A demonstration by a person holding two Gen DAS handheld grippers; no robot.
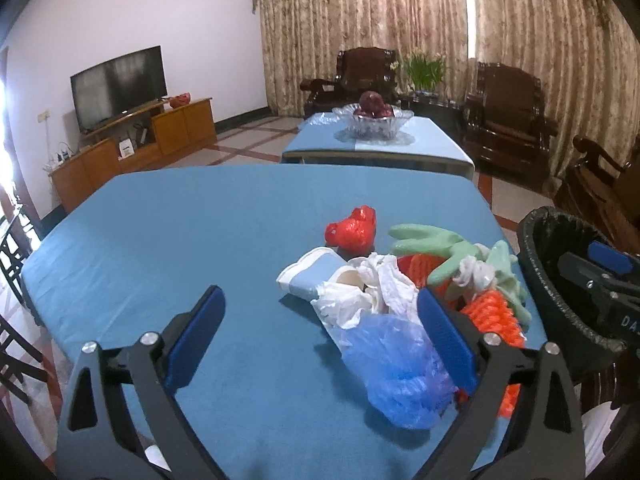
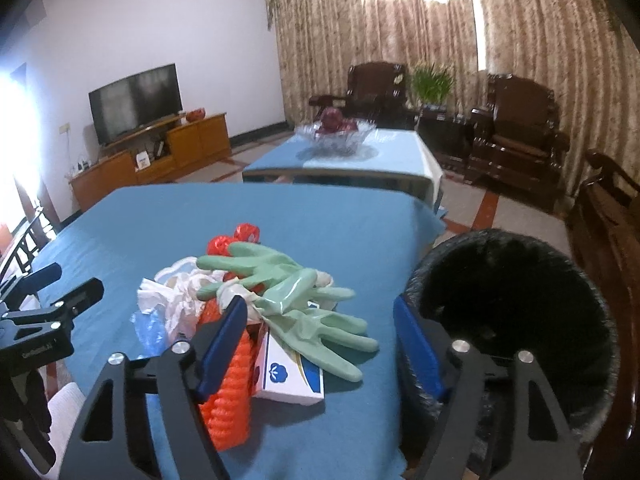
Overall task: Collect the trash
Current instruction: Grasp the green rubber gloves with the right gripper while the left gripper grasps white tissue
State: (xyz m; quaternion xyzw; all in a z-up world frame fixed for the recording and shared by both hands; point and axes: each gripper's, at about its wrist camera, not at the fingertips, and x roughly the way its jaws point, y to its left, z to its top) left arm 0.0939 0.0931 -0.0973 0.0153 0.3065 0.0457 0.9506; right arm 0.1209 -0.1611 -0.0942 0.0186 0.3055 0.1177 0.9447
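- Trash pile [image 2: 256, 304] — a loose heap on the blue-covered table [image 1: 160, 240], lying ahead of both grippers and near the table's edge on the bin side.
- Green rubber gloves [image 2: 288, 292] — top layer; soft, floppy, probably slick. Long axis runs from just ahead of the right gripper's left finger away toward the far left, with fingers splayed at both ends. Best pinched at the thick middle where the two overlap.
- Orange foam netting [image 2: 228, 392] — light, springy, ribbed; lies along the right gripper's left finger, nearly touching it. Should compress easily.
- White carton [image 2: 288, 376] — stiff, flat, under the gloves; take it by a short edge.
- Blue plastic bag [image 1: 400, 368] — thin, crumpled, very light; sits just inside the left gripper's right finger. Likely to slip unless bunched.
- White plastic wrap and paper cup [image 1: 312, 276] — light, crushable, ahead of the left gripper, right of centre.
- Red crumpled bag [image 1: 352, 232] — farthest item, beyond the cup.
- Left gripper [image 1: 320, 344] — jaws wide, gripping nothing.
- Right gripper [image 2: 320, 348] — jaws apart, somewhat narrower, nothing clamped; gloves and carton lie between the fingers.
- Black-lined bin [image 2: 520, 320] — off the table, just right of the right gripper.
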